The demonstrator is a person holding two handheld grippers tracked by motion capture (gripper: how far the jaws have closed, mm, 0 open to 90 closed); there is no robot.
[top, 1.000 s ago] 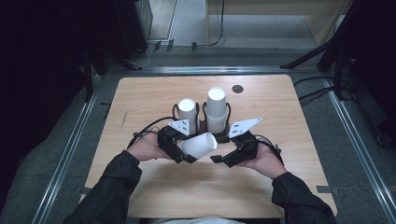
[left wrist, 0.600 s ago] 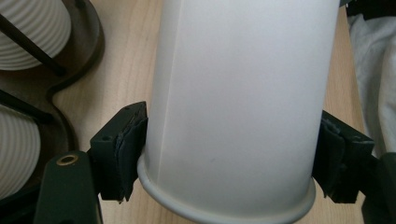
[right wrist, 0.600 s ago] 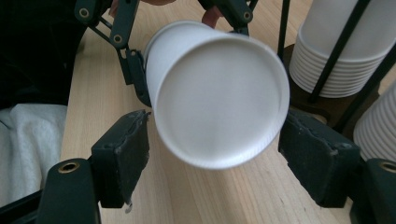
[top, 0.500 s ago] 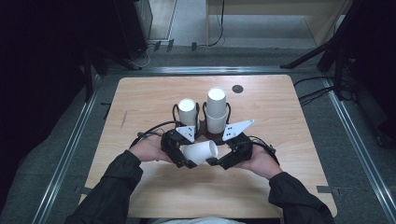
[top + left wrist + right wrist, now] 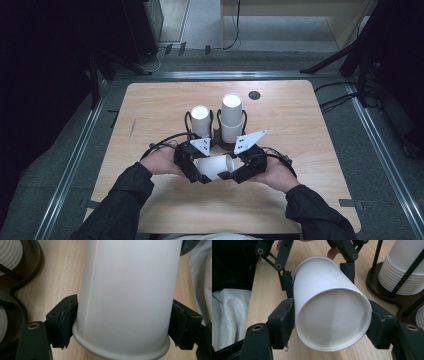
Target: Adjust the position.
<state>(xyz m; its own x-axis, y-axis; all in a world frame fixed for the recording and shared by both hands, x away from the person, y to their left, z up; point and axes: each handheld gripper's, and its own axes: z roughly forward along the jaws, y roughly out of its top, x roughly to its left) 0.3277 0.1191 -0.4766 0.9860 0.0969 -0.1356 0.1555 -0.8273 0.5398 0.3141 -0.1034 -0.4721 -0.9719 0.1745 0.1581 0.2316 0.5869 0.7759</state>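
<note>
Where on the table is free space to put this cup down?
Bare wood lies left and right of the cup holder, and along the near table edge. It is crowded in the middle, where the left gripper and right gripper hold the paper cup.

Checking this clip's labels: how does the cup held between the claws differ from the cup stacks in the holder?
The held cup lies on its side above the table, one alone, both claws' pads against it. The cup stacks stand upright in the dark holder, nested, untouched. Both are plain white paper.
</note>
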